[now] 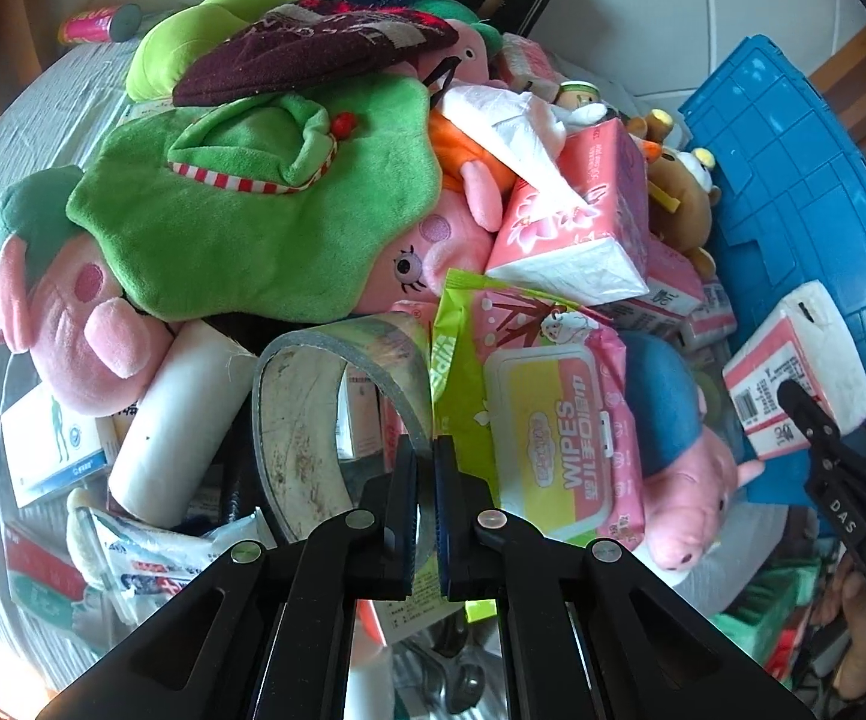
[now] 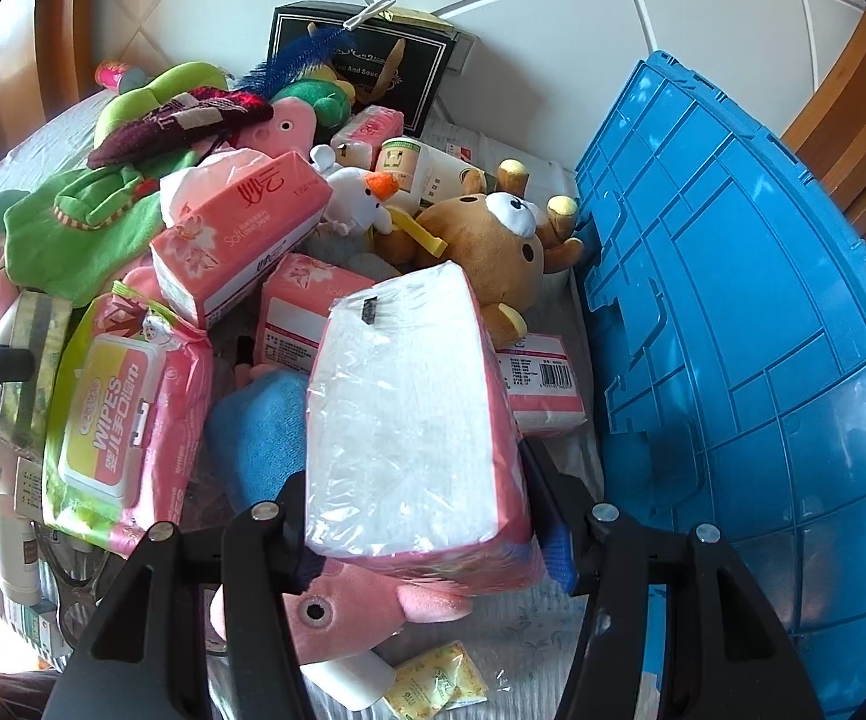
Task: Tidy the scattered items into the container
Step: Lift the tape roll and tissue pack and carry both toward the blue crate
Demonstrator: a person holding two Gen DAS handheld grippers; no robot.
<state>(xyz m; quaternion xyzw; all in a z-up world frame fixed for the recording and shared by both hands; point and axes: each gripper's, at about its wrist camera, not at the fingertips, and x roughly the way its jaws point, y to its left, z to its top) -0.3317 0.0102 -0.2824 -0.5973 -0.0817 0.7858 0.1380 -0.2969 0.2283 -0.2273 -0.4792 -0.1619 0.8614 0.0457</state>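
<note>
The left gripper [image 1: 425,480] is pinched tight on the wall of a roll of clear tape [image 1: 337,414], one finger inside the ring and one outside, with almost no gap between them. Just beside the tape roll on its right lies a pack of wipes [image 1: 553,438] in pink and green wrap, and past that pack a pink pig plush in a blue dress [image 1: 682,480]. On the tape roll's left a white cylinder [image 1: 178,420] leans against it, with a small white box [image 1: 55,444] beyond. Behind the tape roll the heap rises: a big green plush cloth [image 1: 253,216] draped over a pink plush [image 1: 67,324], a dark red knitted hat [image 1: 313,54] on top, and a pink tissue pack [image 1: 577,222] tilted to the right of the cloth. The right gripper [image 2: 418,540] stands partly open around another pink tissue pack wrapped in clear film [image 2: 409,414], its fingers pressing the pack's two long sides and holding it above the pile; from the left wrist view this pack shows well to the right of the tape roll, in front of the blue container [image 2: 763,330]. That container lies at the far right of the heap, its ribbed blue plastic facing the cameras. A brown bear plush [image 2: 493,246] sits against it, and a black box [image 2: 367,72] stands farthest back against the white wall.
</note>
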